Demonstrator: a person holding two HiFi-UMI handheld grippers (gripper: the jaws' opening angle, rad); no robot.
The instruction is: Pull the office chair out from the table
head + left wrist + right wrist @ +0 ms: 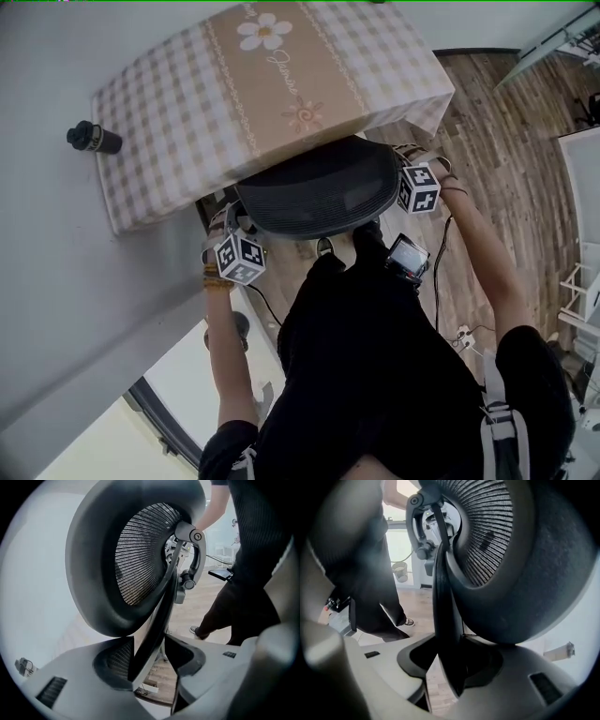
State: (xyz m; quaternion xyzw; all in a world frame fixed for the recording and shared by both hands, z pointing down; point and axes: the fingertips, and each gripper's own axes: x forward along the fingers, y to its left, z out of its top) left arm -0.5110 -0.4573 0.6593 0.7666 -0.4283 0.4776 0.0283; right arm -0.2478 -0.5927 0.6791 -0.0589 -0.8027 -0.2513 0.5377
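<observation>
The black mesh office chair [319, 192] stands with its seat under the table [178, 103], which wears a beige checked cloth with flowers. My left gripper [231, 217] is at the chair back's left edge and my right gripper [403, 157] at its right edge. In the left gripper view the back's dark frame edge [157, 616] runs between the jaws of the left gripper [157, 667], close to the left pad, with floor showing on the other side. In the right gripper view the frame edge [440, 602] stands between the right gripper [450, 667] jaws, near the right pad, with a thin gap at the left.
A dark cylindrical object [94, 138] lies on the pale floor left of the table. A person's black-clad body [375, 375] stands directly behind the chair, with a small device [408, 255] at the waist. White shelving [581, 291] is at the right edge. A bin [399, 571] stands by the window.
</observation>
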